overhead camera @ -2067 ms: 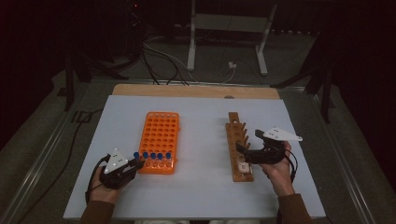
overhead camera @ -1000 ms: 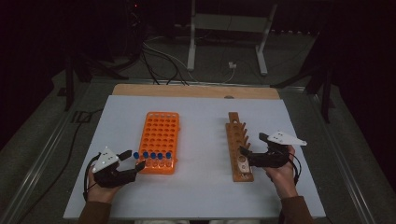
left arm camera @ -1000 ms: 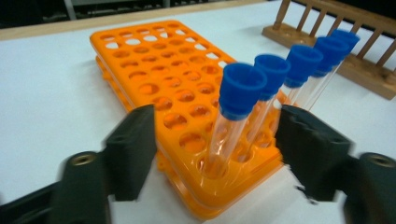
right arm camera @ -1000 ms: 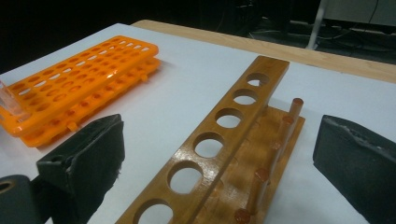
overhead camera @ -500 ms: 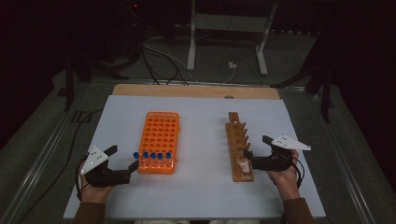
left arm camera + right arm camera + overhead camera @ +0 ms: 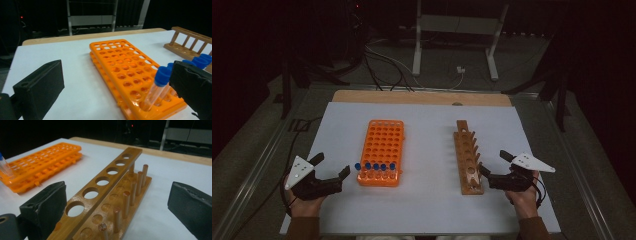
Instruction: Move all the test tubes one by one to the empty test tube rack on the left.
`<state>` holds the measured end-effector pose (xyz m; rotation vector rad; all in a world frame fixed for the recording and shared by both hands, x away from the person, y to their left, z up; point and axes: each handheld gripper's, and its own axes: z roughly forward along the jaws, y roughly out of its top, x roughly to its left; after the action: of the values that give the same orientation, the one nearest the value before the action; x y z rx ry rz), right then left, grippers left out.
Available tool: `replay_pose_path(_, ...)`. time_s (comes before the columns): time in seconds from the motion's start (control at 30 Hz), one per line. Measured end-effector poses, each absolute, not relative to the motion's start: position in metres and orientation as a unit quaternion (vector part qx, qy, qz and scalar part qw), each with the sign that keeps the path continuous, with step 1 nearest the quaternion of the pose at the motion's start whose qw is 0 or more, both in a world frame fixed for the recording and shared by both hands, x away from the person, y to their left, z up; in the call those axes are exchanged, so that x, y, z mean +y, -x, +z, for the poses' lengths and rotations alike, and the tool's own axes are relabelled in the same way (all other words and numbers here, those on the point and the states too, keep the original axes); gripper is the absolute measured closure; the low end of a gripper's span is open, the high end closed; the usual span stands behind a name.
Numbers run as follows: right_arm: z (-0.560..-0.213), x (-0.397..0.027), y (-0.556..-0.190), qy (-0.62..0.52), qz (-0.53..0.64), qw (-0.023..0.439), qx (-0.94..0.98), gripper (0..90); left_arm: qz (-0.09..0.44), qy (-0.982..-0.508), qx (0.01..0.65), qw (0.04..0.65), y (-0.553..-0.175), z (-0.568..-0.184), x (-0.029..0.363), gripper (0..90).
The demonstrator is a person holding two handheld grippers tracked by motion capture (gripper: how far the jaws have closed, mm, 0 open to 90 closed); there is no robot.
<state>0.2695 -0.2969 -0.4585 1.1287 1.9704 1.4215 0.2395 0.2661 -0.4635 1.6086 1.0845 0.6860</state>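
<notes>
**Both grippers back off from the racks**

The left gripper has drawn away to the left of the orange rack, its jaws just opened wide and empty; the blue-capped tubes stand in the near row. The right gripper has moved right of the wooden rack, jaws open, holding nothing. A tube transfer looks yet to begin.

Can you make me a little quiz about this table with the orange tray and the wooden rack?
1. True or false: the wooden rack holds blue-capped tubes.
2. Which row of the orange rack holds the blue-capped tubes: A nearest the person, B farthest away?
3. Is the left gripper open or shut?

Key: 1 false, its holes are empty. 2 A. 3 open, nothing between its jaws.
</notes>
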Motion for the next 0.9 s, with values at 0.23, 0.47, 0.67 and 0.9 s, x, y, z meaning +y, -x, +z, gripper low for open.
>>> replay_pose_path(0.23, -0.458, -0.301, -0.263, -0.412, 0.531, 0.236, 0.702, 2.1, 0.290, -0.662, 0.460, 0.515, -0.239, -0.466, 0.272, 0.6)
replay_pose_path(0.47, -0.458, -0.303, -0.260, -0.410, 0.537, 0.242, 0.697, 2.1, 0.290, -0.660, 0.462, 0.516, -0.238, -0.467, 0.275, 0.6)
replay_pose_path(0.67, -0.458, -0.306, -0.257, -0.412, 0.540, 0.246, 0.692, 2.1, 0.291, -0.660, 0.467, 0.511, -0.238, -0.469, 0.278, 0.6)
replay_pose_path(0.9, -0.459, -0.308, -0.254, -0.410, 0.536, 0.254, 0.692, 2.1, 0.294, -0.653, 0.474, 0.512, -0.237, -0.470, 0.281, 0.7)
